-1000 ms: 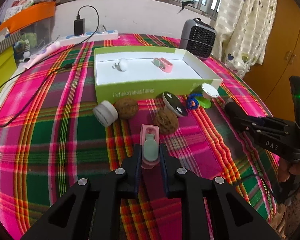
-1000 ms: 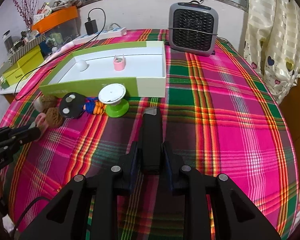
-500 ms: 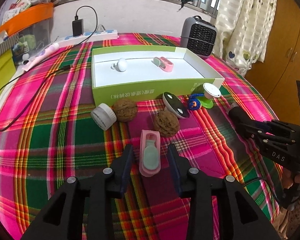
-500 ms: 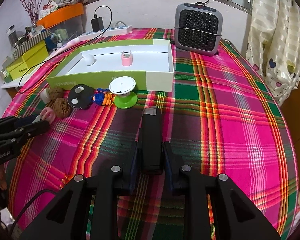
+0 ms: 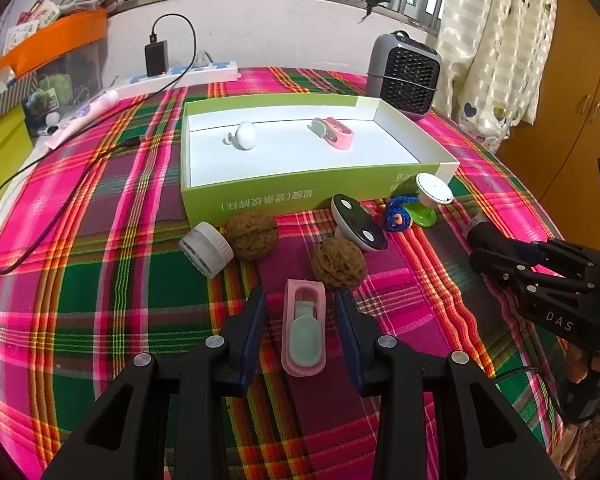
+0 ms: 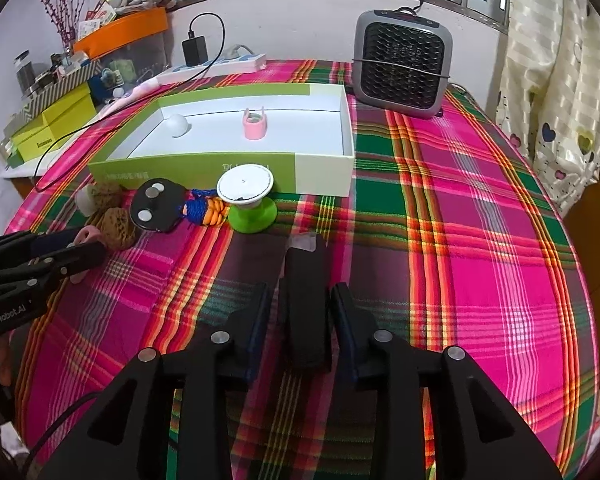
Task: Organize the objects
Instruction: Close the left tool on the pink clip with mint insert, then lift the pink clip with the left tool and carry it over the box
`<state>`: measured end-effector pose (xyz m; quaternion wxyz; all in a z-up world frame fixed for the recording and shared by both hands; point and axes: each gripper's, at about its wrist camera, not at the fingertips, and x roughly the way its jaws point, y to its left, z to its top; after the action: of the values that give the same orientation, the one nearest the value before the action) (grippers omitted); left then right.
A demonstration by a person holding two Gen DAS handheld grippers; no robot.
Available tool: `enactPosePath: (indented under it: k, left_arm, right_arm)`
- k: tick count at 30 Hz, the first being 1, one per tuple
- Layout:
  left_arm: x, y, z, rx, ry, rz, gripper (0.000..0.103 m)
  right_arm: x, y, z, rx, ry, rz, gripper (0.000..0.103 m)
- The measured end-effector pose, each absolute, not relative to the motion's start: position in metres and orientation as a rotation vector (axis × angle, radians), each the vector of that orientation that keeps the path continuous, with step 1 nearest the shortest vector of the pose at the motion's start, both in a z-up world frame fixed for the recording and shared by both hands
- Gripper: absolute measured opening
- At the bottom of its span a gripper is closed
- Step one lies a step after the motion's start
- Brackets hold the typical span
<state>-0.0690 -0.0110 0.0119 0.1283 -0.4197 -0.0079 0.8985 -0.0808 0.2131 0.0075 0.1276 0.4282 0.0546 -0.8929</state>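
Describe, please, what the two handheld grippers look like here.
Both the left gripper and right gripper are matte black plastic with silver screw heads and dark blue finger pads. One body carries white lettering, and a thin black cable trails from the right one.

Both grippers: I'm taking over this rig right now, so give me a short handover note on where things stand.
Left gripper: open, pink clip lies loose between its jaws on the cloth.
Right gripper: jaws just opened; black bar sits between them, apparently released.
Done: white knob and another pink clip are in the green box.
Left: two walnuts, white cap, black disc, green spool, both released items.
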Motion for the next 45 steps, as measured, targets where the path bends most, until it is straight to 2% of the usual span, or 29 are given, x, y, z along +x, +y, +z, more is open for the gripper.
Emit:
enactPosePath:
  k: [18, 23, 45]
  left_arm:
    - [-0.0676, -0.0103, 0.0111, -1.232, 0.0, 2.647, 0.016]
    - [-0.0678, -0.01, 0.011, -1.233, 0.003, 2.648, 0.016]
    - [-0.0664, -0.0064, 0.0166, -1.226, -0.005, 2.647, 0.016]
  right_arm:
    - [-0.0808, 0.2126, 0.0077, 1.245, 0.163, -2.602, 0.03]
    - [-0.0812, 0.2126, 0.0082, 1.245, 0.162, -2.602, 0.025]
    - [-0.0811, 0.2132, 0.009, 1.242, 0.129, -2.58, 0.025]
